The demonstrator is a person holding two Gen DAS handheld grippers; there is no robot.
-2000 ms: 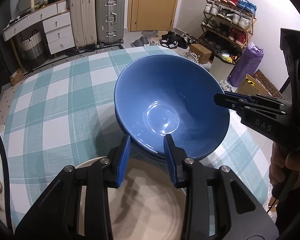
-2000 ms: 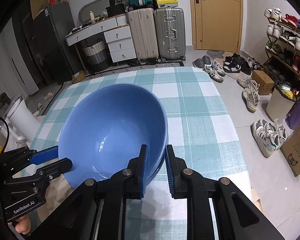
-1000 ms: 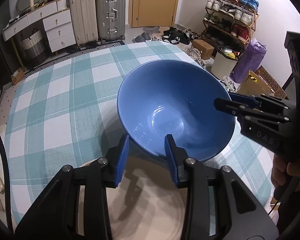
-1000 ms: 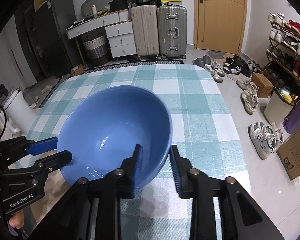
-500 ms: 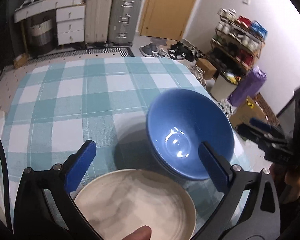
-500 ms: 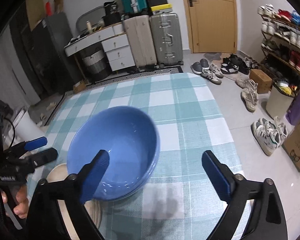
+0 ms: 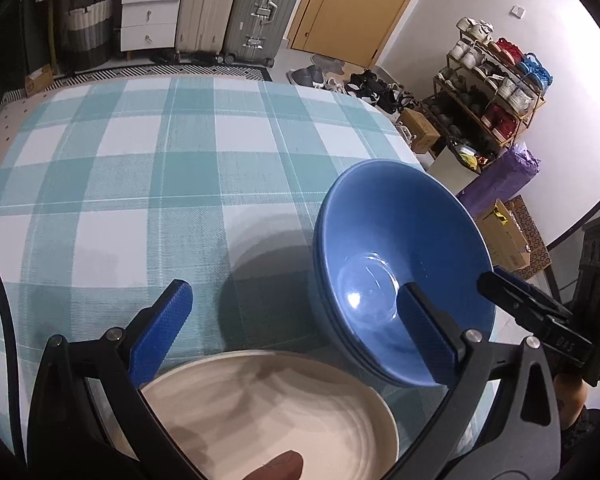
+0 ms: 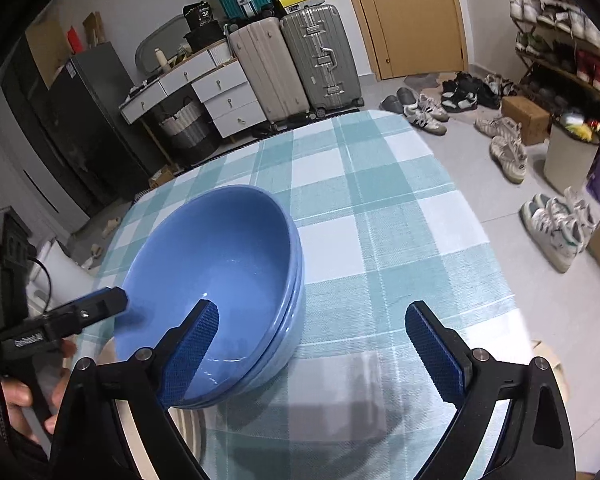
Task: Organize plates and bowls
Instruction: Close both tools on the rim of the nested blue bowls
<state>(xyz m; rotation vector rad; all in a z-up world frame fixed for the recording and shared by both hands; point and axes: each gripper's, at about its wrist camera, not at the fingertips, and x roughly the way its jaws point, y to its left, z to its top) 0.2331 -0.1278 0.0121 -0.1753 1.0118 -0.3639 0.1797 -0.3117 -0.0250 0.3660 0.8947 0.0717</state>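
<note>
Now, going from the left, the left gripper [image 7: 296,330] is hovering with its blue pads spread wide and nothing pinched between them, pointing down over the near edge of the tabletop [image 7: 148,168] in its teal-and-white checked cloth. Beneath it, a cream plate [image 7: 268,412] is lying flat at the near edge, and a fingertip is showing at the bottom of the left wrist view. Just to the right of the plate and touching its rim, the blue bowls [image 7: 400,264] are sitting nested in a stack, upright, close to the right edge of the tabletop. Further right, the right gripper [image 8: 320,344] is also standing wide open and gripping nothing; its left pad is showing in front of the stack's near wall while its right pad is hanging over bare cloth.
</note>
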